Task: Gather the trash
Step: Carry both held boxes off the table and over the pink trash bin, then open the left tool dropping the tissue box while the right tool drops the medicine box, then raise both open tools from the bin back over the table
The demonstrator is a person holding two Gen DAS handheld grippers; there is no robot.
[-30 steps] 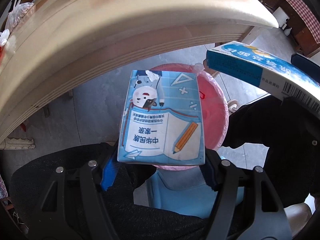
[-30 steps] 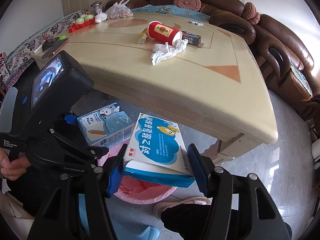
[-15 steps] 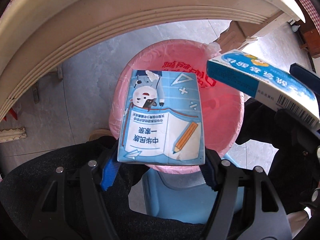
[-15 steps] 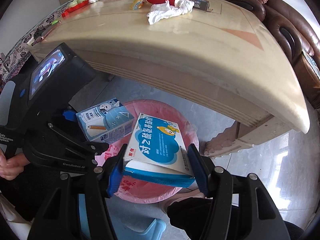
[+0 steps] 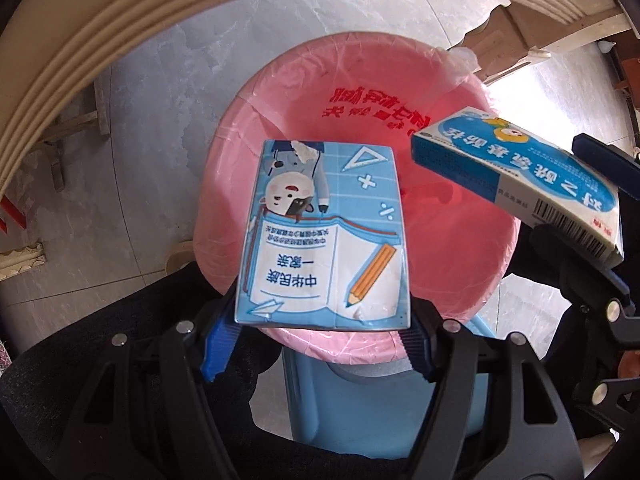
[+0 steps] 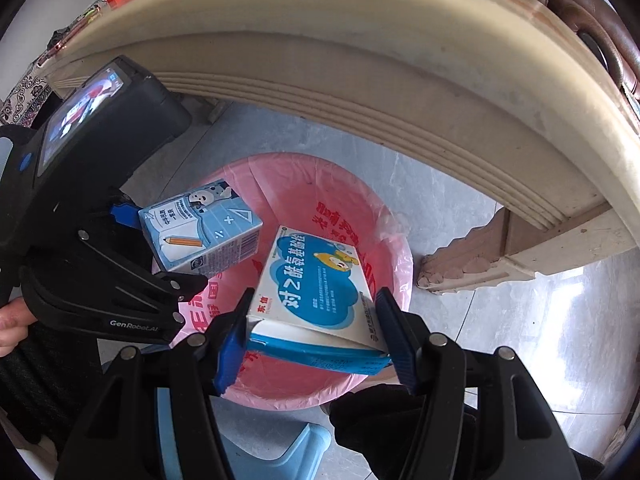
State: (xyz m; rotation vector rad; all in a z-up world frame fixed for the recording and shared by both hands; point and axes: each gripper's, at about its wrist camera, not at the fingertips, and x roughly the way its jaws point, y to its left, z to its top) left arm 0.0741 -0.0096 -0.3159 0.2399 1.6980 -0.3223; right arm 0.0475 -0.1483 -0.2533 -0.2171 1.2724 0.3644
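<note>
Left hand-held gripper (image 5: 324,340) clamps the milk carton (image 5: 324,236); right hand-held gripper (image 6: 316,340) clamps the medicine box (image 6: 320,292). Both hang over the pink-lined bin (image 5: 496,280), judged positioned for dropping. Worktop (image 6: 360,60) overhangs.

Below us we see a pale grey stone-tiled floor (image 5: 168,128), glossy where the light falls on it. On it stand a bin lined with a pink bag (image 6: 360,216) and the carved foot (image 6: 460,264) of the cream desk (image 6: 360,60), while a light blue plastic stool (image 5: 360,408) sits just beside the bin.
</note>
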